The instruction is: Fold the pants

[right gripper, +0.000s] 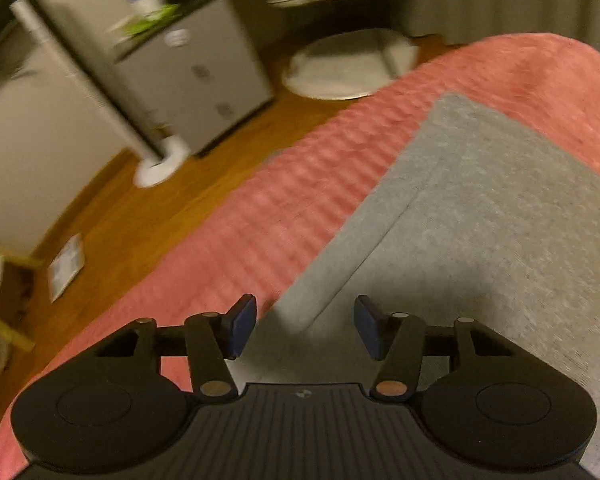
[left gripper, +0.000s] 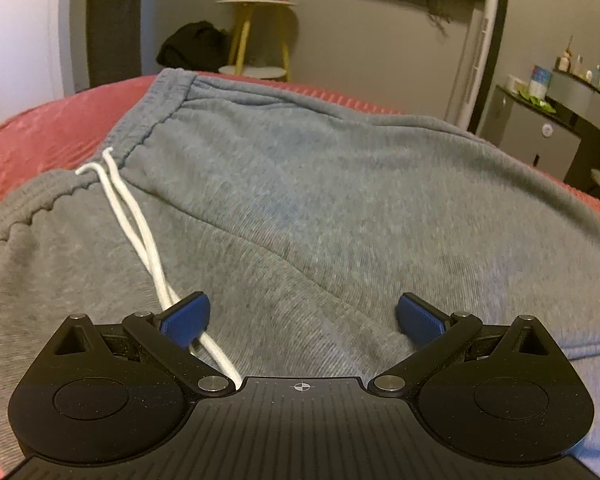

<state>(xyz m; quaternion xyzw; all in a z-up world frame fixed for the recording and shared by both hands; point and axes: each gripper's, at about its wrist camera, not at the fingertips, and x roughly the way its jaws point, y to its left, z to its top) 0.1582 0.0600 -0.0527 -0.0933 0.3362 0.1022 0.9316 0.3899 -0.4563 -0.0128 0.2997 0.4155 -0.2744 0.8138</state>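
Note:
Grey sweatpants [left gripper: 300, 200] lie spread on a red bedspread [left gripper: 40, 128]. Their waistband [left gripper: 156, 112] is at the upper left in the left wrist view, and a white drawstring [left gripper: 132, 216] runs down to the left finger. My left gripper [left gripper: 303, 320] is open wide, low over the pants' upper part, holding nothing. In the right wrist view a flat grey pant leg [right gripper: 480, 220] lies on the red bedspread [right gripper: 300, 184]. My right gripper [right gripper: 306, 326] is open, over the leg's edge near the hem corner, holding nothing.
Past the bed's far edge stand a yellow-legged side table [left gripper: 256, 32], a dark bundle [left gripper: 192, 46] and a tall white fan [left gripper: 484, 60]. A grey cabinet [right gripper: 196, 76], a white round base [right gripper: 348, 64] and wooden floor [right gripper: 140, 208] lie beyond the bed edge.

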